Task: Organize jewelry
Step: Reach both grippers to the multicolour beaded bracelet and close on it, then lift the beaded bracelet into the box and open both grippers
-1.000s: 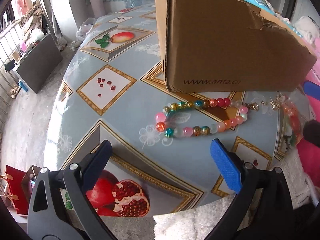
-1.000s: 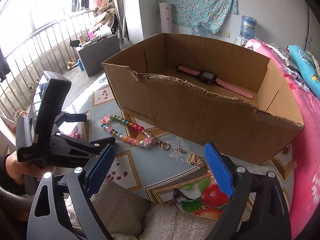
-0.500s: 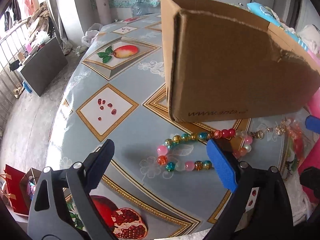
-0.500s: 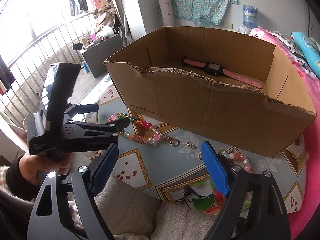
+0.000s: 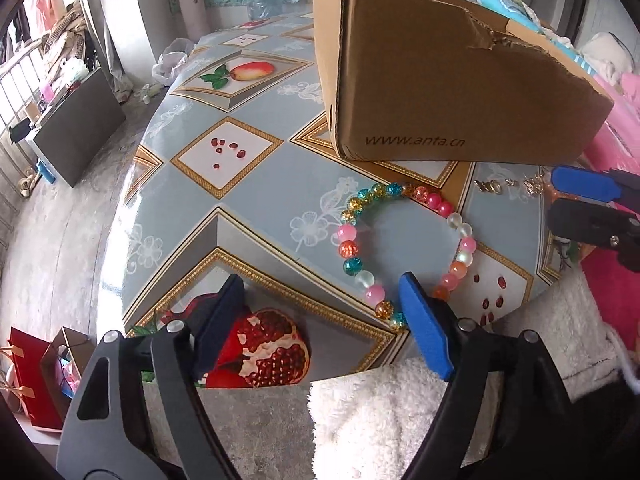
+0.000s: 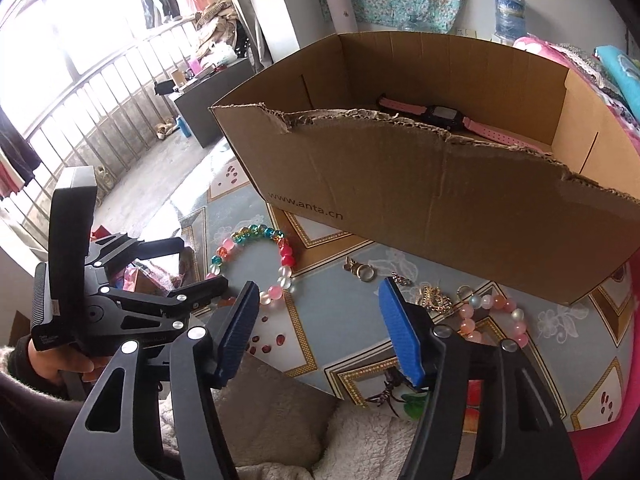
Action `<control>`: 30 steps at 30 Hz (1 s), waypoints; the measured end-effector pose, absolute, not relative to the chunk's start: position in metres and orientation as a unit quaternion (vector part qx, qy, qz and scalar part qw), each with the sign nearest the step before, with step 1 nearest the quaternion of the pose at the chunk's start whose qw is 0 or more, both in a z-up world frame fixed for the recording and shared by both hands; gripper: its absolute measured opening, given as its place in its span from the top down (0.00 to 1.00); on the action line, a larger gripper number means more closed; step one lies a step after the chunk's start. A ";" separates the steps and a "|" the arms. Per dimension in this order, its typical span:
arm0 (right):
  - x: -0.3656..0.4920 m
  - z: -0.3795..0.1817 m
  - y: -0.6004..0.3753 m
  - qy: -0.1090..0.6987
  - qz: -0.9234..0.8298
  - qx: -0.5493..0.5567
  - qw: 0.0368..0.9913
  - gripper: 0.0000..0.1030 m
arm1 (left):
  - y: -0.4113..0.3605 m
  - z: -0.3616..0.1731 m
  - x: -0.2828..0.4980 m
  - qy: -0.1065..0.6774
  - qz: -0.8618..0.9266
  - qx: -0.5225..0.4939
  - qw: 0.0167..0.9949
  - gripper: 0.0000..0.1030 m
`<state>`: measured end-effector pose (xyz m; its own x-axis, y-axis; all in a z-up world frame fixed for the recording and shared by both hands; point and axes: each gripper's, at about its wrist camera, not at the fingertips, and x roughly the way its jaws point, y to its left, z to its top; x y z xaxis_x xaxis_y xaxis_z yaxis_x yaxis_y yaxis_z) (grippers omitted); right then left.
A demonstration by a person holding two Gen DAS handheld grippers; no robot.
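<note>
both grippers narrowed; left gripper (image 5: 320, 320) neared the beaded bracelet (image 5: 404, 248).

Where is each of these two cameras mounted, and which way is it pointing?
Left wrist: on the left gripper, looking down at the bead bracelet by the cardboard box; its own jaws, just closing, show.
Right wrist: on the right gripper, facing into the box at a watch; a hand shows.
Shared: bracelet, box, table.
</note>
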<state>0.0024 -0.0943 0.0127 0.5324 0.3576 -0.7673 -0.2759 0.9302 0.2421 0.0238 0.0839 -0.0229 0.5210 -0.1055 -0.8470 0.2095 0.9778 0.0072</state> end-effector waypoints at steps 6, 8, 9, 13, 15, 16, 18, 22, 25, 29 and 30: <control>0.018 0.004 -0.088 0.465 0.215 0.074 0.856 0.56 | 0.079 -0.018 0.021 0.468 -0.117 0.040 0.875 0.50; 0.024 0.000 -0.082 0.472 0.218 0.073 0.851 0.63 | 0.078 -0.019 0.027 0.466 -0.120 0.041 0.876 0.54; 0.027 -0.002 -0.080 0.474 0.220 0.072 0.850 0.64 | 0.078 -0.020 0.030 0.465 -0.120 0.044 0.876 0.58; 0.036 -0.011 -0.065 0.488 0.226 0.056 0.841 0.68 | 0.079 -0.021 0.036 0.458 -0.121 0.052 0.879 0.68; 0.040 -0.015 -0.059 0.494 0.226 0.050 0.838 0.71 | 0.078 -0.021 0.039 0.456 -0.120 0.059 0.880 0.71; 0.041 -0.017 -0.057 0.497 0.226 0.047 0.837 0.72 | 0.078 -0.022 0.039 0.455 -0.121 0.064 0.880 0.72; 0.044 -0.022 -0.053 0.504 0.226 0.043 0.833 0.77 | 0.077 -0.021 0.041 0.455 -0.122 0.068 0.880 0.73; 0.047 -0.024 -0.046 0.504 0.229 0.030 0.832 0.82 | 0.076 -0.021 0.043 0.455 -0.122 0.070 0.880 0.78; 0.050 -0.024 -0.046 0.505 0.227 0.023 0.833 0.89 | 0.074 -0.021 0.044 0.452 -0.123 0.073 0.880 0.91; 0.054 -0.026 -0.048 0.504 0.231 0.030 0.832 0.90 | 0.071 -0.021 0.044 0.449 -0.128 0.075 0.881 0.92; 0.054 -0.026 -0.049 0.504 0.231 0.034 0.831 0.90 | 0.072 -0.021 0.044 0.450 -0.130 0.070 0.881 0.92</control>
